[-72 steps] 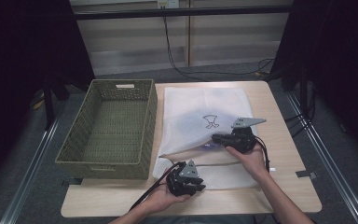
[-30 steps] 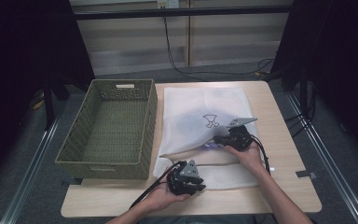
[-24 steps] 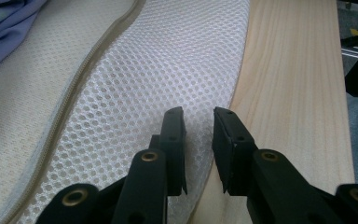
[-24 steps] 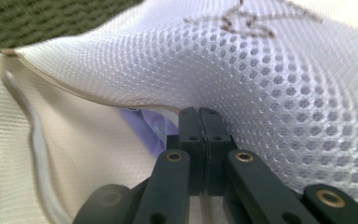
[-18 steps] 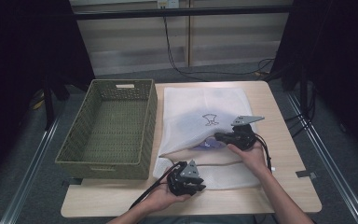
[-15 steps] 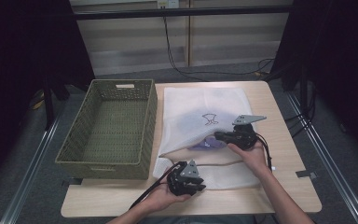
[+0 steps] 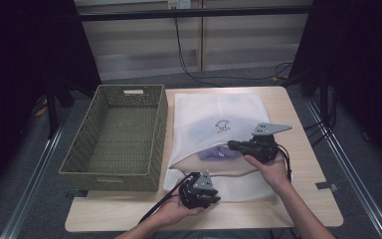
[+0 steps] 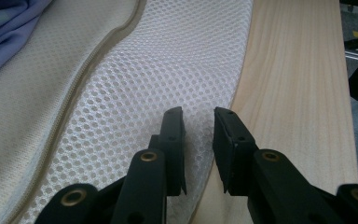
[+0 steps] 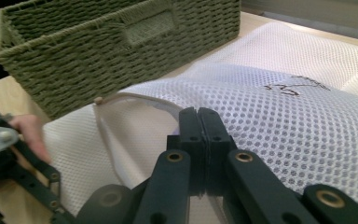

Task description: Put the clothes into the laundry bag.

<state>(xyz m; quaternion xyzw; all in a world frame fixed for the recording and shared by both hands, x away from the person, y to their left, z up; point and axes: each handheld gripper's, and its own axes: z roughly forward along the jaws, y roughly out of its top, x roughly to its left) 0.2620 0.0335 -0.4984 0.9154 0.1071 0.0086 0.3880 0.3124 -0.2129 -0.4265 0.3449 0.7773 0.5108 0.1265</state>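
A white mesh laundry bag (image 7: 219, 112) lies on the wooden table (image 7: 308, 199) with a purple cloth (image 7: 216, 153) showing inside its mouth. My right gripper (image 7: 231, 145) is shut on the bag's upper layer (image 9: 279, 116) at the zipper edge and holds it raised, so the mouth gapes. In the right gripper view the jaws (image 9: 198, 114) sit pressed together with the mesh pinched between them. My left gripper (image 7: 206, 196) rests at the bag's near edge; its jaws (image 8: 198, 116) stand a small gap apart over the lower mesh layer (image 8: 158, 70). The purple cloth (image 8: 4, 28) lies beyond the zipper (image 8: 98, 51).
A green woven basket (image 7: 114, 169) stands on the left half of the table, close beside the bag; its wall (image 9: 98, 46) fills the far side of the right gripper view. Bare wood (image 8: 298, 93) runs along the bag's near and right edges. Cables trail behind the table.
My right gripper has risen with the bag's upper layer, and the mouth has opened wider over the purple cloth. The left gripper has stayed in place.
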